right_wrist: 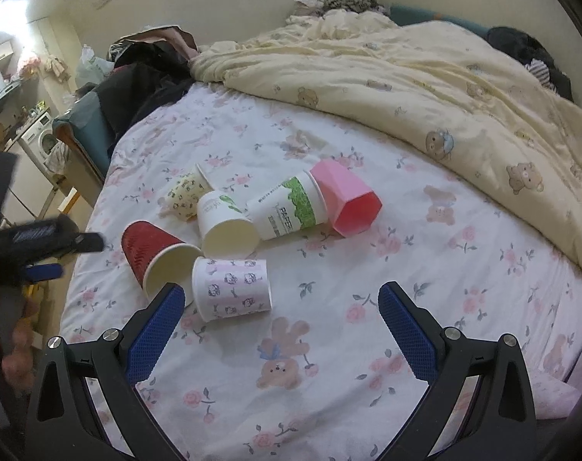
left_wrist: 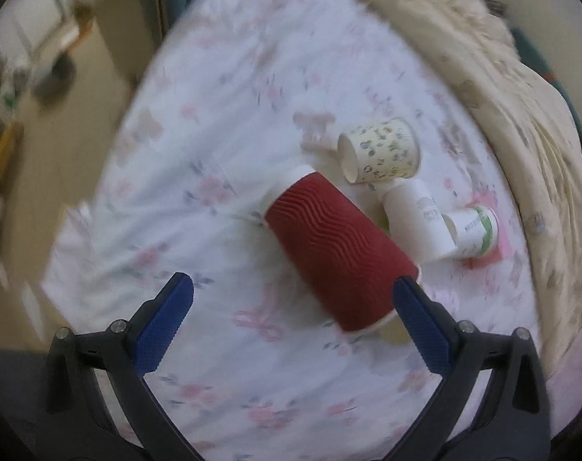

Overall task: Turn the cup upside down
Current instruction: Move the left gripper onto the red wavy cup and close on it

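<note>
Several paper cups lie on their sides on a floral bed sheet (right_wrist: 367, 269). A red ribbed cup (left_wrist: 337, 253) lies just ahead of my open, empty left gripper (left_wrist: 291, 292), its rim near the right finger (left_wrist: 421, 322). It also shows in the right wrist view (right_wrist: 145, 249). My right gripper (right_wrist: 281, 299) is open and empty, just in front of a pink-striped cup (right_wrist: 233, 288). Behind it lie a plain white cup (right_wrist: 225, 223), a green-printed cup (right_wrist: 287, 211), a spotted cup (right_wrist: 183, 196) and a pink cup (right_wrist: 348, 199).
A cream quilt (right_wrist: 425, 88) is heaped along the far and right side of the bed. Dark clothes (right_wrist: 148, 73) lie at the far left corner. The bed's left edge (right_wrist: 79, 238) drops to the floor, where the left gripper (right_wrist: 41, 242) hovers.
</note>
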`<action>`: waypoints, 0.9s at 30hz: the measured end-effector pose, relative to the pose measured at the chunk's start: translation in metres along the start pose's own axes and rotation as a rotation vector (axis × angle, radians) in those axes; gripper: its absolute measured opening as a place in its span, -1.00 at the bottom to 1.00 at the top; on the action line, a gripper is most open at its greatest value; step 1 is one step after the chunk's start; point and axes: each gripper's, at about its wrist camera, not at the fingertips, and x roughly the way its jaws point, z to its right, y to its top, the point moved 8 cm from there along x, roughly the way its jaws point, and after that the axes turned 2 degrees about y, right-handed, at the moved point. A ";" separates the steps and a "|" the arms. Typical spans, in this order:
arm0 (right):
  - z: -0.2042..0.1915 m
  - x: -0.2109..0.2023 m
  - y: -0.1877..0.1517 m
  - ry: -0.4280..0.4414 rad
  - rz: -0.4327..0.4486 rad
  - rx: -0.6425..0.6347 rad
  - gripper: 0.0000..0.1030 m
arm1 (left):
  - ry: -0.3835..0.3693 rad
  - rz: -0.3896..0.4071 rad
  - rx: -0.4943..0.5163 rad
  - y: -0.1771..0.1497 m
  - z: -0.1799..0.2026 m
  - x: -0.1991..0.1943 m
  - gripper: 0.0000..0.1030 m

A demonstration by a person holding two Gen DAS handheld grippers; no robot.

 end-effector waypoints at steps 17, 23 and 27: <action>0.009 0.007 -0.001 0.032 -0.035 0.062 1.00 | -0.187 -0.227 -0.246 0.000 0.036 0.078 0.76; 0.010 0.007 -0.002 0.020 -0.036 0.059 1.00 | -0.241 -0.234 -0.264 0.002 0.040 0.078 0.52; 0.012 0.007 -0.003 0.025 -0.043 0.071 1.00 | -0.229 -0.213 -0.228 0.003 0.039 0.073 0.48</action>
